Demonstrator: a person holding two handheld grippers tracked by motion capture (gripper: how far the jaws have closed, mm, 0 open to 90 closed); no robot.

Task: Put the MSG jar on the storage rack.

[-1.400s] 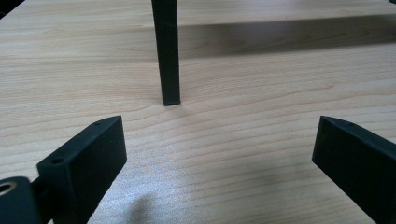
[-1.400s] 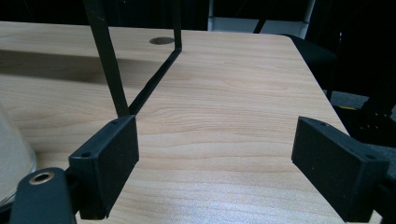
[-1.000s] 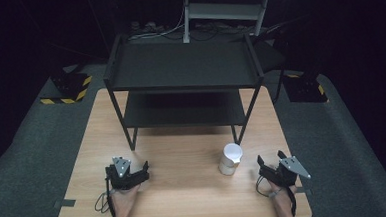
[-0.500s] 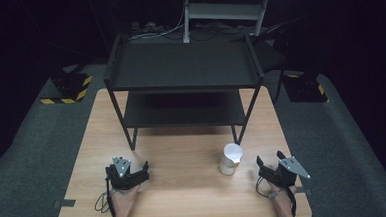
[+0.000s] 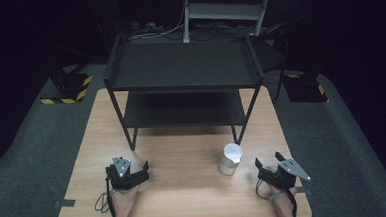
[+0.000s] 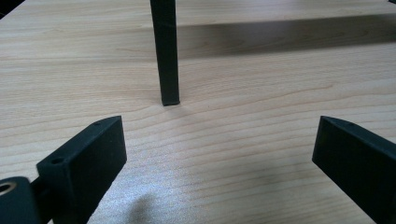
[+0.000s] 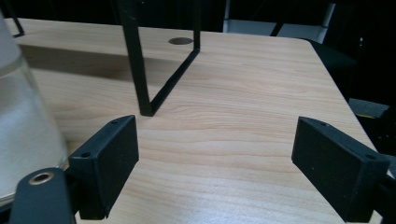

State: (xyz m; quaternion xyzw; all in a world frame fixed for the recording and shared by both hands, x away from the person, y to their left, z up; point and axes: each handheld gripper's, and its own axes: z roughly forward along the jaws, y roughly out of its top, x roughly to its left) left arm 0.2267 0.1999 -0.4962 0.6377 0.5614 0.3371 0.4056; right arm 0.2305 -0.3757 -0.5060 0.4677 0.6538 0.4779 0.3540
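The white, slightly tapered plastic cup (image 5: 229, 158) stands upright on the pale wooden table (image 5: 185, 199), just in front of the right front leg of the black two-tier metal shelf rack (image 5: 181, 64), and that cup is the landmark for everything else. The right gripper (image 5: 267, 165) rests on the table just to the right of the cup, jaws spread wide and empty; in the right gripper view the cup's frosted wall (image 7: 23, 126) sits beside the left jaw rather than between the two. The left gripper (image 5: 140, 172) lies well to the left of the cup, also spread wide and holding nothing, facing the rack's left front leg (image 6: 166, 56). The step in hand looks like a reach for the cup, so the right gripper would do well to swing left until the cup is centred between the jaws, then close low on its wall (gently, since thin plastic may buckle or tip). The table beyond the cup is bare wood with a round cable hole (image 7: 180, 41); grey carpet (image 5: 42, 141) and dark surroundings lie farther out.
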